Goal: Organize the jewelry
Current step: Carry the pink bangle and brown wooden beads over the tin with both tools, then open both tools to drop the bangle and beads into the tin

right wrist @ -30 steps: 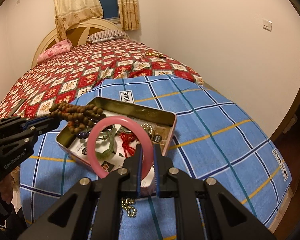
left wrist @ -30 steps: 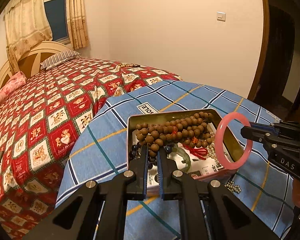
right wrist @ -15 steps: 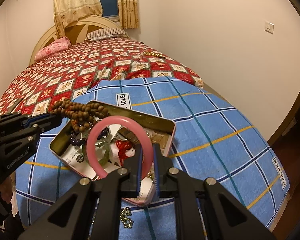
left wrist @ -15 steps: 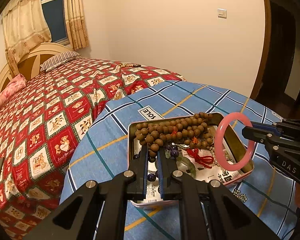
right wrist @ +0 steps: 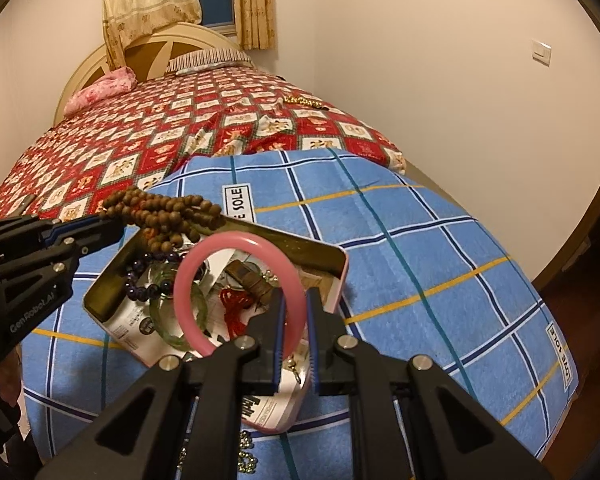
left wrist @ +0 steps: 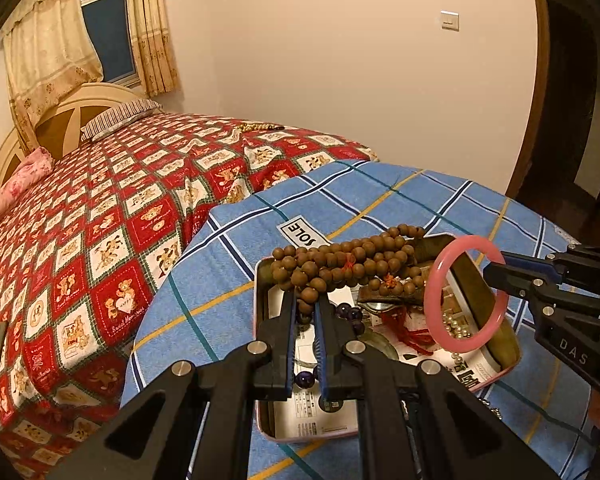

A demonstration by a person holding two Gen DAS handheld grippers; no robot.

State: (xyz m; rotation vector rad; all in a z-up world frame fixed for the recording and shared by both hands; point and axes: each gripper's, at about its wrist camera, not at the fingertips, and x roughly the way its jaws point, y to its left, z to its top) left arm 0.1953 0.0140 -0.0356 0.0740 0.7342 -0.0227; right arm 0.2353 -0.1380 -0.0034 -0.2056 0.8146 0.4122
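A shallow metal tin [left wrist: 504,350] [right wrist: 332,254] lies on the blue checked cloth and holds mixed jewelry. My left gripper [left wrist: 304,300] [right wrist: 118,226] is shut on a bundle of brown wooden beads [left wrist: 340,264] [right wrist: 164,210], lifted over the tin's left end. My right gripper [right wrist: 294,300] [left wrist: 490,270] is shut on a pink bangle [right wrist: 188,280] [left wrist: 434,300], held upright above the tin's right side. Inside the tin lie a green jade bangle [right wrist: 160,320], dark purple beads [right wrist: 140,292], a red tassel [right wrist: 232,304] and printed paper.
The blue checked cloth [right wrist: 420,248] covers the foot of a bed with a red patterned quilt [left wrist: 100,220]. A small pile of metal beads [right wrist: 246,456] lies on the cloth near the tin. A gold chain [right wrist: 304,100] rests far back on the quilt. The wall stands to the right.
Both grippers have drawn back a little toward the tin's near side, each keeping its hold; the wooden beads now hang higher over the tin's far rim.
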